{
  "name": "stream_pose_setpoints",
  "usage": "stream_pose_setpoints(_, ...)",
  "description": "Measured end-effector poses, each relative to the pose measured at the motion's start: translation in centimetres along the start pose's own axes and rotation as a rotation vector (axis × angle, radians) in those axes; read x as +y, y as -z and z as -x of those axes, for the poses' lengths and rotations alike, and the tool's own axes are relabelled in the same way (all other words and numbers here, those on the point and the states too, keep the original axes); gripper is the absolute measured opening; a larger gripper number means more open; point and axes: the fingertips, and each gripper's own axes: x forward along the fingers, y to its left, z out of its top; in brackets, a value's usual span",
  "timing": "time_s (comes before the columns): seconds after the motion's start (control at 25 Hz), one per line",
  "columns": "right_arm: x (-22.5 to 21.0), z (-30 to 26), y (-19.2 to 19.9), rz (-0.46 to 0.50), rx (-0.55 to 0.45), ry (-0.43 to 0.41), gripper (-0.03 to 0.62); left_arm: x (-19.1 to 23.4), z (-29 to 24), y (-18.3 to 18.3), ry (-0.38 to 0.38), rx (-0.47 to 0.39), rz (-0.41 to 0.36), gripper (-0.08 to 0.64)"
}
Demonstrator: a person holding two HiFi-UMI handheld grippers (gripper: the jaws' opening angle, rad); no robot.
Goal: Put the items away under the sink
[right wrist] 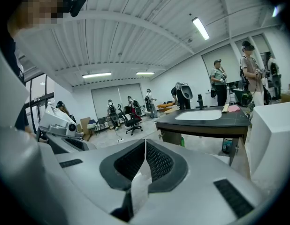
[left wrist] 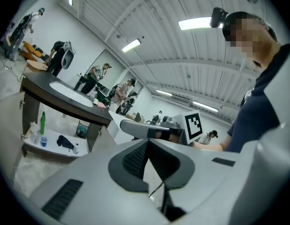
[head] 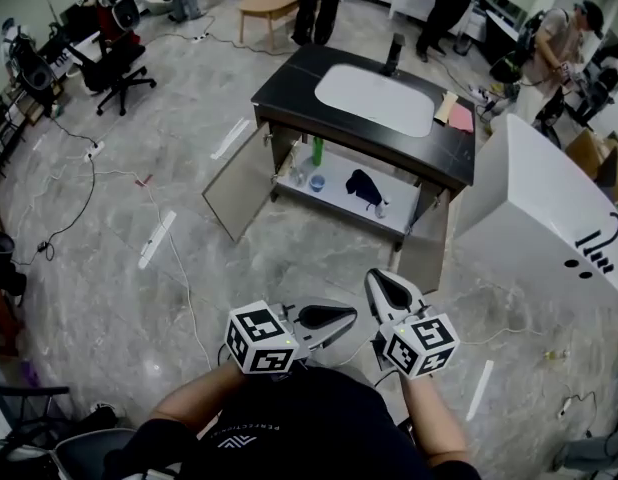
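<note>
Holding your left gripper (head: pixel 327 319) and right gripper (head: pixel 391 290) low, both jaws together, empty. Black-topped sink cabinet (head: pixel 289 78) well apart; green plastic bottle (head: pixel 317 150), dark crumpled cloth (head: pixel 362 185) on white lower shelf (head: pixel 334 193).

Open lab hall: floor cables (head: pixel 84 193), office chairs (head: pixel 117 63), standalone sink unit (head: pixel 374 103).
</note>
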Motion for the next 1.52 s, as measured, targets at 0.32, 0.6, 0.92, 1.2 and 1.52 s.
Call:
stream_pose_setpoints(0.32, -0.6, -1.2, -0.3, -0.02, 0.005, 0.061, 0.035, 4.3, 1.2, -2.7, -0.067, -0.061, -0.002, 0.008)
stream_pose_setpoints(0.6, -2.4, -3.2, -0.2, -0.033, 0.039, 0.08, 0.035, 8.4, 0.5, -4.6, -0.135, -0.073, 0.017, 0.008)
stream_pose_setpoints(0.92, -5.9, -6.1, -1.3, -0.052, 0.043, 0.062, 0.035, 13.2, -1.0, -7.7, -0.222, -0.077, 0.005, 0.008)
stream_pose_setpoints(1.2, -9.9, -8.5, -3.6, -0.048, 0.041, 0.05, 0.036, 16.8, -4.4, -10.8, -0.229, -0.072, -0.004, 0.008)
stream_pose_setpoints(1.52, -14.9, -9.9, -5.7, -0.063, 0.034, 0.066, 0.035, 19.8, -9.2, -13.5, -0.223, -0.059, 0.008, 0.008)
